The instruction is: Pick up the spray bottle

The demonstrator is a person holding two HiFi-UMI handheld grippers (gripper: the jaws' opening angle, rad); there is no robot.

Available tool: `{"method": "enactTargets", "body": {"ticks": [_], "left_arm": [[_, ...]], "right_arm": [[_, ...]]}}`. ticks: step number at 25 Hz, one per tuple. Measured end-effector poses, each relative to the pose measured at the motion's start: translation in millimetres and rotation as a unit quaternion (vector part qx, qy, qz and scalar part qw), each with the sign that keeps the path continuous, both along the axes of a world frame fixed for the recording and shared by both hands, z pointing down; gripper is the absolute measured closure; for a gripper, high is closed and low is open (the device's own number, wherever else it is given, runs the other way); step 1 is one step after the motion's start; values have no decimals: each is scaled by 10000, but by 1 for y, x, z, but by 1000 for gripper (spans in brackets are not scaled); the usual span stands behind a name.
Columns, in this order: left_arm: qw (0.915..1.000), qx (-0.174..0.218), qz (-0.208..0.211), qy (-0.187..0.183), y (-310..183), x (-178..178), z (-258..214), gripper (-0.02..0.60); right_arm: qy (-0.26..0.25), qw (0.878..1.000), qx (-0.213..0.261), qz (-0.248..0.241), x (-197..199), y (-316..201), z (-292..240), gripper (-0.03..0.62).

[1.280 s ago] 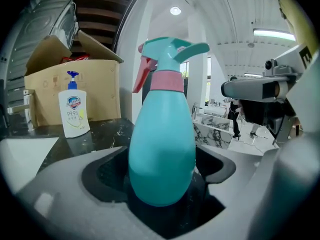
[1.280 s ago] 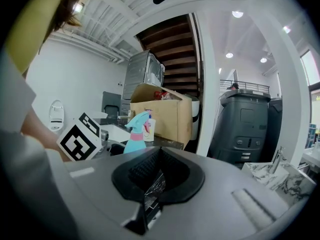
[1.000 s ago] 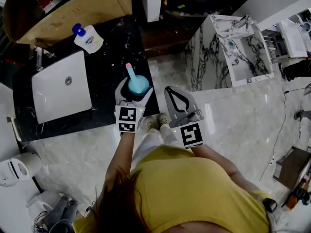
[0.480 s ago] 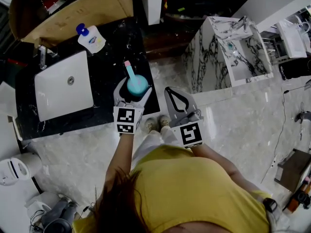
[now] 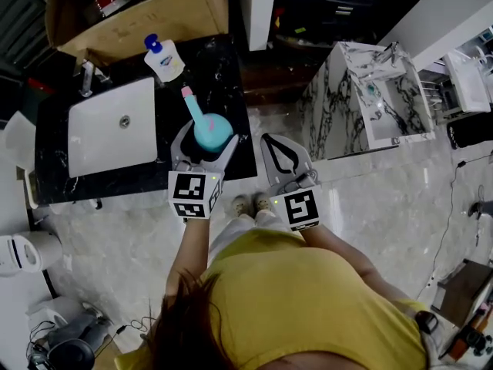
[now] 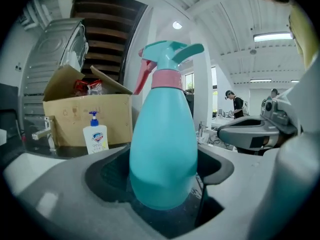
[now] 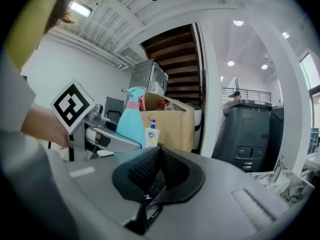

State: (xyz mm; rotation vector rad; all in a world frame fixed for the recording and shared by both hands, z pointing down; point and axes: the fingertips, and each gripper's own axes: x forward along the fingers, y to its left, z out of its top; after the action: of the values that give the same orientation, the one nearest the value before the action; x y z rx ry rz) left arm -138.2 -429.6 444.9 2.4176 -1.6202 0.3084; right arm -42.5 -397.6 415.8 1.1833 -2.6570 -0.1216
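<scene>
Teal spray bottle (image 6: 162, 134) upright, clamped between left gripper (image 5: 206, 140) jaws, centre-left of frame; right gripper (image 5: 269, 143) jaws together, empty, alongside.

Head view steeply overhead, gripper views low, level, close, sharing spray bottle (image 6: 162, 134)

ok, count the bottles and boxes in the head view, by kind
Spray bottle: 1
Pump soap bottle: 1
Cardboard box: 1
Total: 3
</scene>
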Motion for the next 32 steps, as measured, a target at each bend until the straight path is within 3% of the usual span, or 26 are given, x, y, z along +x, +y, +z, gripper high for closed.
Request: {"method": "enactTargets", "body": {"ticks": [7,15,32], "left_arm": [[9980,338,-527,-44,16,-23,-46,183],[9951,520,-835,-122,27,-39,-69,183],[9947,598,-829,-76,23,-39,-74,181]], "right_arm": [[-139,9996,238,102,4,-8,-23,594],[-179,9977,533,372,19,-22,-48,594],[-232,9970,574,469,20,-24,-58,594]]}}
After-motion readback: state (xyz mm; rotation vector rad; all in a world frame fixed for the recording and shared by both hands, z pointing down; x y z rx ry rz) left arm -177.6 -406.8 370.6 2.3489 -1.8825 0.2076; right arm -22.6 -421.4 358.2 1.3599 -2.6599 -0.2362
